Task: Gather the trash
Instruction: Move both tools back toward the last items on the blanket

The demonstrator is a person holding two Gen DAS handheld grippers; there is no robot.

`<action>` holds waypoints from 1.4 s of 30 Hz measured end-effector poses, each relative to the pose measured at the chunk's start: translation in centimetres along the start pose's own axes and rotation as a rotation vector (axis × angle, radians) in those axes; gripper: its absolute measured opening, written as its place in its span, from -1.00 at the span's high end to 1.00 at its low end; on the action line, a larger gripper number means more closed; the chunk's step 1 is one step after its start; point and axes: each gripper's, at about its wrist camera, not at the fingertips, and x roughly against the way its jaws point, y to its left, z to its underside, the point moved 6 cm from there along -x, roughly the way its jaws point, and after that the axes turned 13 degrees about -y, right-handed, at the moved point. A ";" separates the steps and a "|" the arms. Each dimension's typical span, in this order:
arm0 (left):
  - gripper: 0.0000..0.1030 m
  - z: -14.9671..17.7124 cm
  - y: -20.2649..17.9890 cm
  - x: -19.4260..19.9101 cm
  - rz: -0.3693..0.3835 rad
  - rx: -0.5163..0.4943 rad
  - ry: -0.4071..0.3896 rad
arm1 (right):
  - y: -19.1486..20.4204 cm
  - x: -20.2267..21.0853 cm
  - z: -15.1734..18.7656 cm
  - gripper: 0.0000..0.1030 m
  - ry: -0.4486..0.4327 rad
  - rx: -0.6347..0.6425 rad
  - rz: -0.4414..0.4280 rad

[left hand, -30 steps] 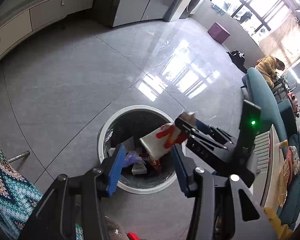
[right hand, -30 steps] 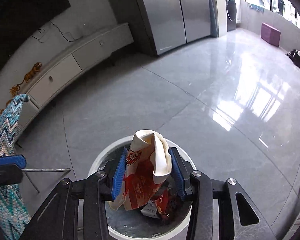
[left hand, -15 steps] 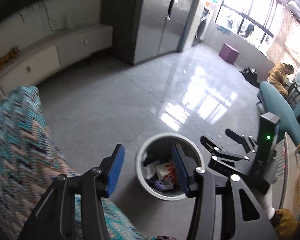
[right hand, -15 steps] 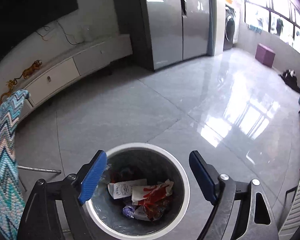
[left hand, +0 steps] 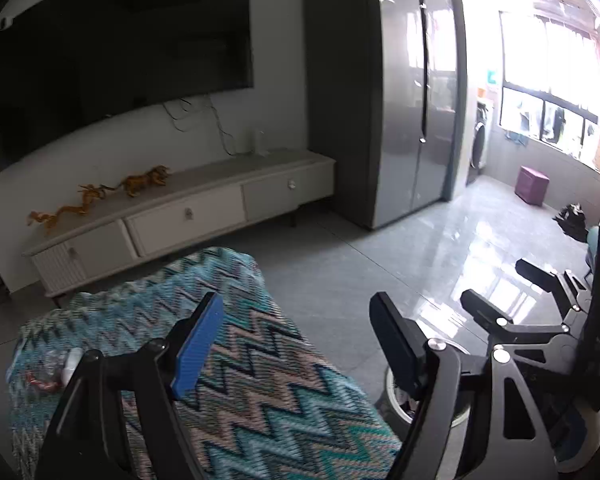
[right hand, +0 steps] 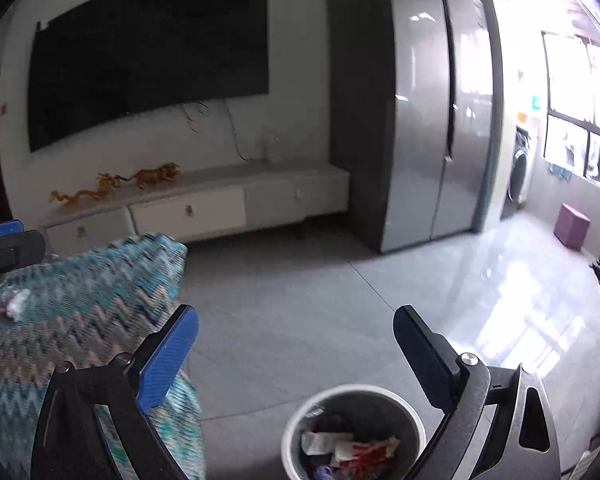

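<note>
A round white trash bin (right hand: 414, 416) stands on the grey floor, holding red-and-white wrappers (right hand: 360, 450) and other litter. My right gripper (right hand: 296, 344) is open and empty, raised above and behind the bin. In the left wrist view only a piece of the bin rim (left hand: 392, 394) shows behind my finger. My left gripper (left hand: 296, 340) is open and empty, above a table covered with a teal zigzag cloth (left hand: 240, 360). A crumpled clear wrapper with red print (left hand: 48, 372) lies on the cloth at the far left; it also shows in the right wrist view (right hand: 8, 304).
A low white TV cabinet (left hand: 188, 216) with gold figurines stands by the wall under a dark screen (left hand: 120, 52). A grey fridge (left hand: 400, 112) is to its right. A purple stool (left hand: 532, 190) and a black bag (left hand: 572, 220) sit on the glossy floor.
My right gripper opened and dropped the red-and-white wrapper into the bin, then lifted away. Both grippers tilted up and swung left toward the cloth-covered table.
</note>
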 end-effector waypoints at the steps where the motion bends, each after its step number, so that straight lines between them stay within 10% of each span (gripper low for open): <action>1: -0.45 -0.2 0.9 0.7 -0.018 0.001 -0.012 | 1.0 0.3 -0.6 -0.95 -0.015 0.007 -0.013; 42: -0.72 -0.2 20.6 21.1 -0.428 0.083 -0.354 | 24.9 11.9 -11.3 -1.00 -0.316 0.223 -0.322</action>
